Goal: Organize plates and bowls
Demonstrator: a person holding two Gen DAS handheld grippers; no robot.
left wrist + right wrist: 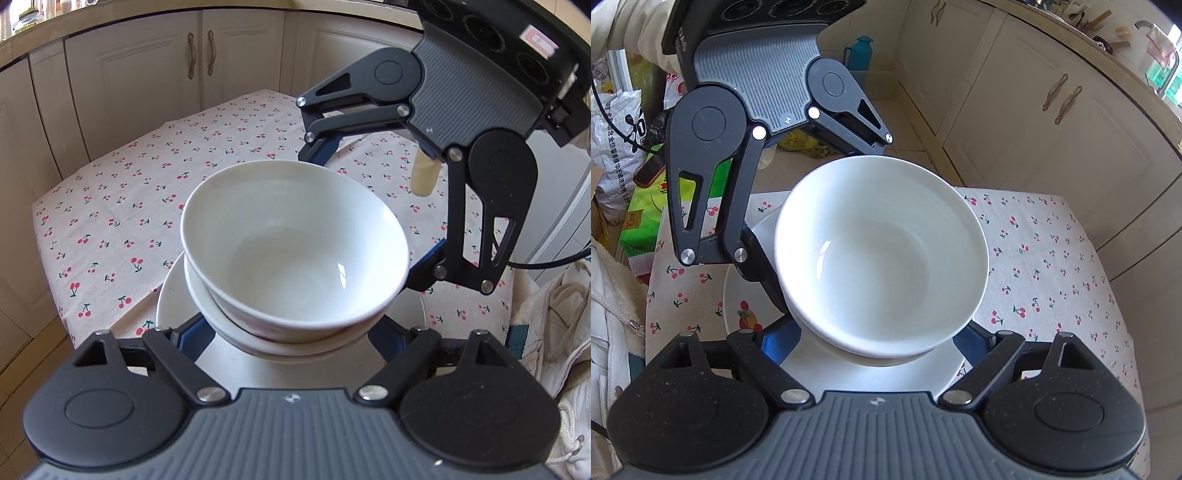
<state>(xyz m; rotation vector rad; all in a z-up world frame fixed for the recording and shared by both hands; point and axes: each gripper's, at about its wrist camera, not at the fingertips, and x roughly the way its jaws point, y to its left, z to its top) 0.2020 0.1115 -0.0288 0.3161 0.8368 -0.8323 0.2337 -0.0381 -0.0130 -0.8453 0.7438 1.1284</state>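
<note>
Here, from the left wrist, the left gripper (291, 334) has its blue fingers (197, 332) set on either side of a stack of two white bowls (295, 251), low on the walls of the stack; whether the pads press the china or only stand beside it cannot be told. The bowls are nested, the upper one tilted a little, and they sit over a white plate (170, 295) on a table with a cherry-print cloth (122, 206). The right gripper (369, 218) reaches in from the upper right, one finger behind the far rim and one beside the right rim, so it straddles the same stack. Cream cupboard doors (147, 74) stand behind the table.

From the right wrist, the right gripper (882, 341) likewise has blue fingers (775, 345) flanking the bowls (882, 251) near the base, contact again unclear. The plate (746, 291) below shows a small fruit picture near its left edge. The left gripper (820, 218) comes in from the upper left, one finger touching the left side of the bowls. A teal flask (862, 51) stands on the floor beyond.
</note>
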